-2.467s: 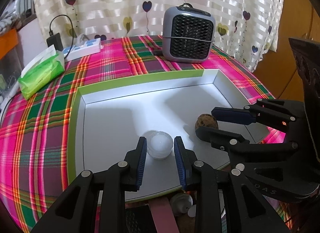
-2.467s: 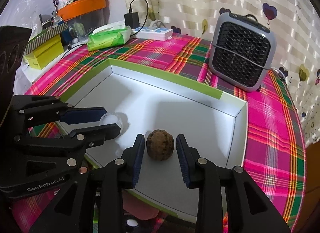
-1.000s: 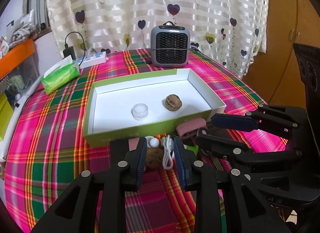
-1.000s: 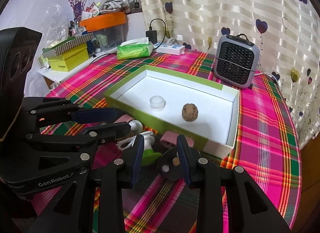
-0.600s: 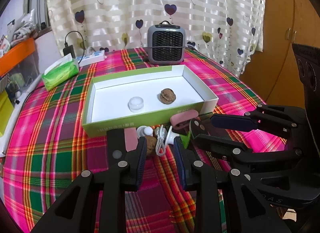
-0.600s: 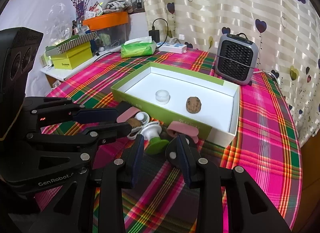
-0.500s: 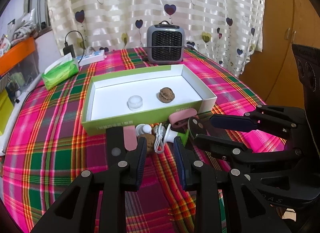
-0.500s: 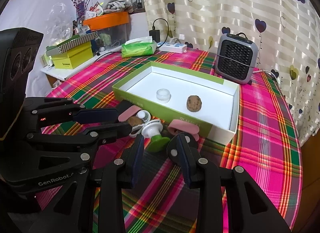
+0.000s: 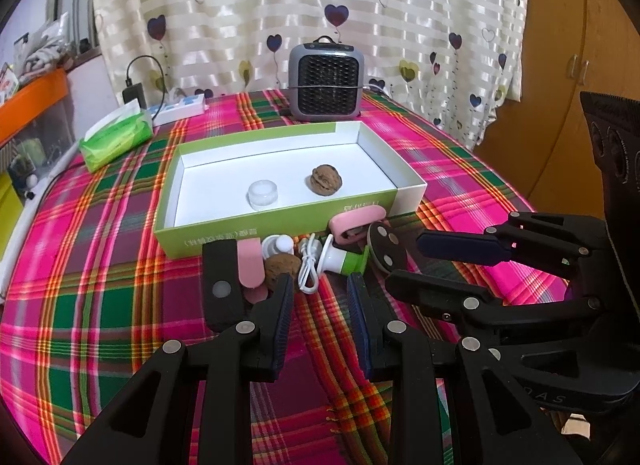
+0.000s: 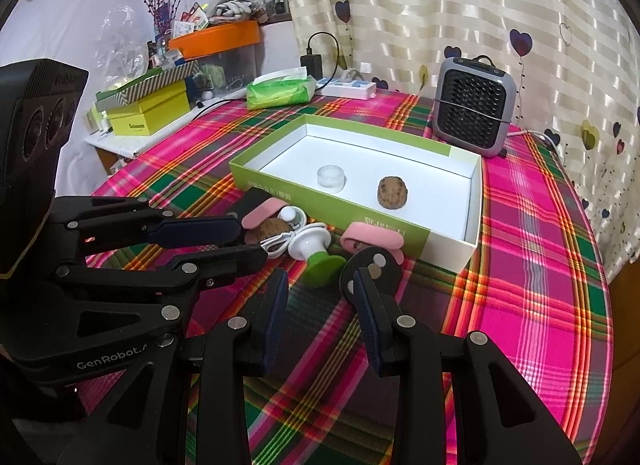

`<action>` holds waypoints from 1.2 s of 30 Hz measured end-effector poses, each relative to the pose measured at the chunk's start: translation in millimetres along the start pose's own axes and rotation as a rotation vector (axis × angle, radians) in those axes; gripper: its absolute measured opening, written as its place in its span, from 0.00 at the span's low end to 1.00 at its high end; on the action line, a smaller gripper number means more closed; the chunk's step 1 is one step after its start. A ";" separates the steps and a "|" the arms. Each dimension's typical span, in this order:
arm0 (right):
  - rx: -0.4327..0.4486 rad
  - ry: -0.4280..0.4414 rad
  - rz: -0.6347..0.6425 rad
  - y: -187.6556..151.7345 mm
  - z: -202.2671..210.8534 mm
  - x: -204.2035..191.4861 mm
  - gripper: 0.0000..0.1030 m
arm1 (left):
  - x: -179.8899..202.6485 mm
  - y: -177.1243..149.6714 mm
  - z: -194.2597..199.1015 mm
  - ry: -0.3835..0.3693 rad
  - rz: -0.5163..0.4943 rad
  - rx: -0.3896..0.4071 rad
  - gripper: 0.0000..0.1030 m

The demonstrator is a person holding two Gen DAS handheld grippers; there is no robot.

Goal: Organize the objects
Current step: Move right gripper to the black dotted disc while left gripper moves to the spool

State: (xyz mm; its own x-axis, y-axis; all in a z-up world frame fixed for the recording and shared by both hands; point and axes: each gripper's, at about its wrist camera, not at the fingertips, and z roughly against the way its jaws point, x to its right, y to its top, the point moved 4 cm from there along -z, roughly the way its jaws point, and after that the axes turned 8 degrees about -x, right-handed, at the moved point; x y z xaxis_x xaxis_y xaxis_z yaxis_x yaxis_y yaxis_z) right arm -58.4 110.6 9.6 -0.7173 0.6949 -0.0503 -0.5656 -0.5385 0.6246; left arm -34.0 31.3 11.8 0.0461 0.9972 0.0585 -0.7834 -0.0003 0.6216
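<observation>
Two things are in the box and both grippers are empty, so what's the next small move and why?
Probably ease the left gripper forward onto the loose walnut just ahead of it. Its jaws are open, and that walnut lies outside the box, among the clutter along the box's front wall.

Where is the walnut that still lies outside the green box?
In the left wrist view, the loose walnut lies on the tablecloth before the green box, between a pink clip and white cable.

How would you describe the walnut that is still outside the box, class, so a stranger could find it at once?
Start at the green box on the plaid cloth and look at the heap along its near wall. The loose walnut lies there between a pink strap and a coiled white cable. It is the only brown, wrinkled thing in the heap.
</observation>
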 end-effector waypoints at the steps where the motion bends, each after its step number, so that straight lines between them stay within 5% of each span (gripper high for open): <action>1: 0.000 0.001 0.000 -0.2 -0.1 0.2 0.35 | 0.4 -0.5 -0.6 -0.001 -0.001 0.000 0.24; 36: -0.048 -0.006 -0.079 -3.5 -24.2 28.3 0.37 | -8.5 2.4 -10.3 -0.092 0.019 0.010 0.27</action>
State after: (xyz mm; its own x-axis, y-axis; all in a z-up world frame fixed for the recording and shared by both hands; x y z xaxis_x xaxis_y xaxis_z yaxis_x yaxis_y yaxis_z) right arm -86.6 120.6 -12.9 -0.6673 0.7390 -0.0928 -0.6391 -0.5042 0.5808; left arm -42.7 23.5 4.7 0.0887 0.9859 0.1420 -0.7781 -0.0205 0.6278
